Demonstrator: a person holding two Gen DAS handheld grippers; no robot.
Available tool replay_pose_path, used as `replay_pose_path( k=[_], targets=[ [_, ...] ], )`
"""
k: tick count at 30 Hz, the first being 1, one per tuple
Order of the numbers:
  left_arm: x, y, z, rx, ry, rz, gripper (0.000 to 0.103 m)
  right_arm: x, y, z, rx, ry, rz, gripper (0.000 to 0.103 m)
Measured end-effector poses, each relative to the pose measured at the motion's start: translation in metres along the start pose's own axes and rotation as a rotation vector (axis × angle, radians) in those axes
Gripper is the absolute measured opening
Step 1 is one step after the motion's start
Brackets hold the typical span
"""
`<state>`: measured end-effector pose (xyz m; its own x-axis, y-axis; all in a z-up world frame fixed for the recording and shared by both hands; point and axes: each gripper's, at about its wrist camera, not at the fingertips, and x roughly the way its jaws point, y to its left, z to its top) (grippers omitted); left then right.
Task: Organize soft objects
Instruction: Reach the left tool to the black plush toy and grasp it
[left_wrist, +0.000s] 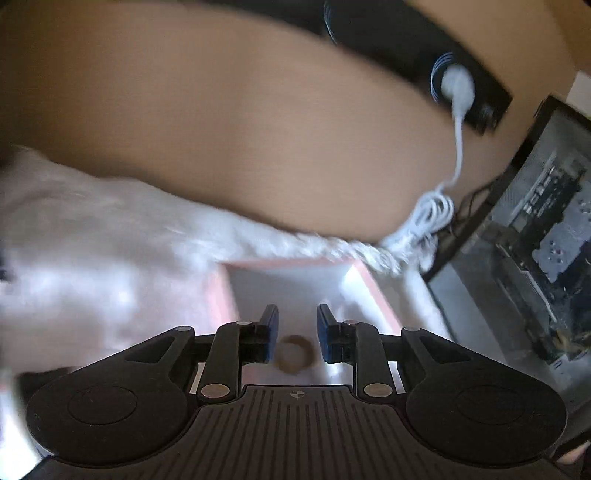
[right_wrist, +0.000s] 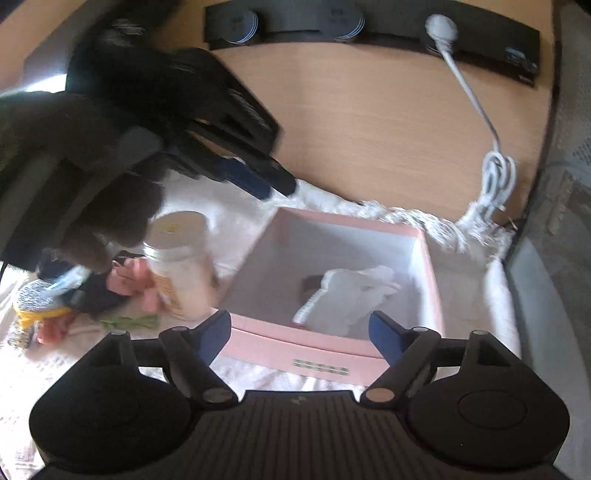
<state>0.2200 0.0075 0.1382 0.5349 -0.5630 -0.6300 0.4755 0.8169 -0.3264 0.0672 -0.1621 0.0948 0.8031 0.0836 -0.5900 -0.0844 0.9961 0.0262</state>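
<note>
A pink box (right_wrist: 321, 354) with a white inside stands on a white fluffy cloth (right_wrist: 495, 295). A white soft cloth item (right_wrist: 351, 295) lies in it, with a small brown thing beside it. In the left wrist view the box (left_wrist: 373, 291) lies below my left gripper (left_wrist: 295, 332), which is open and empty over a brown ring (left_wrist: 295, 354) on the box floor. My right gripper (right_wrist: 299, 332) is open and empty at the box's near wall. The left gripper (right_wrist: 258, 181) also shows in the right wrist view, above the box's far left corner.
A white jar (right_wrist: 181, 262) stands left of the box, with pink, yellow and dark small items (right_wrist: 55, 306) further left. A white cable (right_wrist: 495, 173) runs to a black power strip (right_wrist: 369, 33) on the wooden surface. A computer case (left_wrist: 535, 240) stands at the right.
</note>
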Motion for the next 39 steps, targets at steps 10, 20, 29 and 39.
replay_pose_path(
  k=[10,20,29,39],
  targets=[
    [-0.134,0.098,-0.130,-0.087,-0.219,0.498,0.025,0.024,0.088,0.016,-0.051,0.036,0.128,0.084],
    [-0.150,0.147,-0.202,-0.241,-0.095,0.606,0.045,0.053,0.164,-0.010,-0.215,0.124,0.177,0.084],
    [-0.148,0.164,-0.208,-0.242,-0.101,0.721,0.055,0.072,0.158,-0.047,-0.269,0.161,0.145,0.084],
    [-0.153,0.169,-0.212,-0.284,-0.108,0.312,0.049,0.079,0.138,-0.057,-0.134,0.136,0.156,0.103]
  ],
)
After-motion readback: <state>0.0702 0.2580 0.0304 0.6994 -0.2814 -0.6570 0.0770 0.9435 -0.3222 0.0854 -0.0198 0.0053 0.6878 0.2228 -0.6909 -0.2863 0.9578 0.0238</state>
